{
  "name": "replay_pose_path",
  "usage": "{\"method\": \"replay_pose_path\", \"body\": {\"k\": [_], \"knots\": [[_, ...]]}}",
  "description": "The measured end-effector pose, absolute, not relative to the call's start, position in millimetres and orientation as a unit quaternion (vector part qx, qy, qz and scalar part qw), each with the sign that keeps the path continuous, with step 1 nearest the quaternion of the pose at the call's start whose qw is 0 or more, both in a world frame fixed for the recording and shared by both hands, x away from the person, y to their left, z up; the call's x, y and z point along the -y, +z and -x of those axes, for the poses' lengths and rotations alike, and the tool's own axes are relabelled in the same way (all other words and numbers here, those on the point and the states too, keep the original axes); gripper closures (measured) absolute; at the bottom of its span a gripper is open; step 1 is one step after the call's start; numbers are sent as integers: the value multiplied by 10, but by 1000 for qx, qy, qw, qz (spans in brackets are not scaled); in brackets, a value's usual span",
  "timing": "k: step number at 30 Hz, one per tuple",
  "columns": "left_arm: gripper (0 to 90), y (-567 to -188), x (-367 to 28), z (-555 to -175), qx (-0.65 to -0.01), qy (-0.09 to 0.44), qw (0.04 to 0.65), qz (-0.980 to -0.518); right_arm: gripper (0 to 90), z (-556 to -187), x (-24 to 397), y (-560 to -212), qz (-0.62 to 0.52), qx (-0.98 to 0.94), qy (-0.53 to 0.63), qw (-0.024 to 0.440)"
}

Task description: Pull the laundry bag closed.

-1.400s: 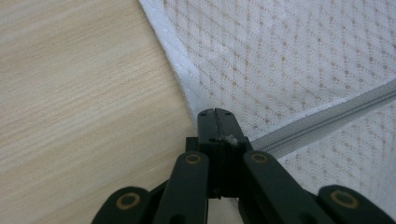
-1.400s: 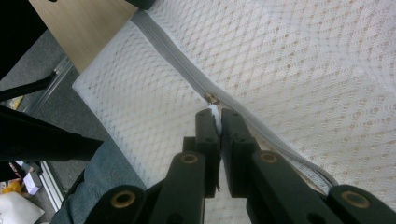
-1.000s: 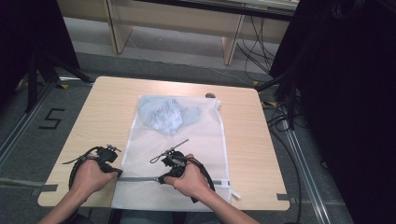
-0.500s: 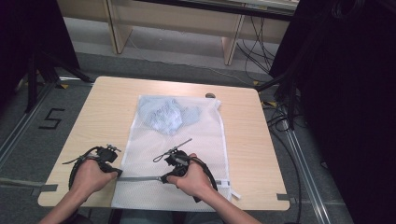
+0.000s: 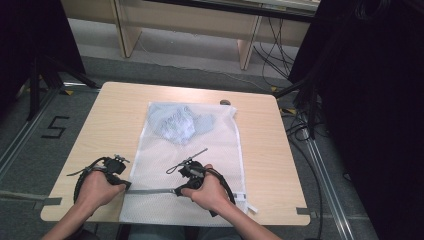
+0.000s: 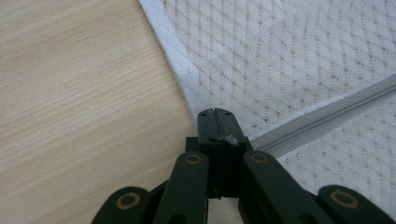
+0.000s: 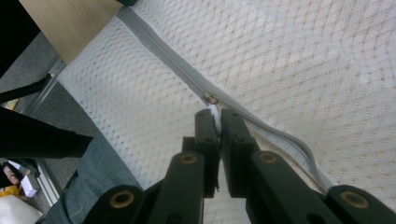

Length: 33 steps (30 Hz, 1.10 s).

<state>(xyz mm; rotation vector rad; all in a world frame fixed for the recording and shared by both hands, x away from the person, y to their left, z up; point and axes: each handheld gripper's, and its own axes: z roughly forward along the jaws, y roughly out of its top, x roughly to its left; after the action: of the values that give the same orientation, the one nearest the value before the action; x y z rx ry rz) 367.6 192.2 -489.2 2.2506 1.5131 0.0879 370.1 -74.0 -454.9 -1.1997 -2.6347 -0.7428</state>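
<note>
A "5" (image 5: 55,128) is taped on the floor beside the table (image 5: 120,107).

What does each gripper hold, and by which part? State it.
Left gripper: the mesh laundry bag, at the zipper's end. Right gripper: the white zipper pull.

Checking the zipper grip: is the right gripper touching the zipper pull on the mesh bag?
Touching. In the right gripper view, the right gripper has its jaws pinched on the white zipper pull of the mesh bag.
</note>
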Motion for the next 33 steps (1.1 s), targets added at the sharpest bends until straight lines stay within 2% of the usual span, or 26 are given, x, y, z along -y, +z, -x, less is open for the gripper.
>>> {"method": "replay_pose_path", "body": {"k": [33], "knots": [[899, -4891, -1931, -3677, -544, 31, 212, -811, 868, -3703, 877, -4552, 406, 876, -251, 73]]}}
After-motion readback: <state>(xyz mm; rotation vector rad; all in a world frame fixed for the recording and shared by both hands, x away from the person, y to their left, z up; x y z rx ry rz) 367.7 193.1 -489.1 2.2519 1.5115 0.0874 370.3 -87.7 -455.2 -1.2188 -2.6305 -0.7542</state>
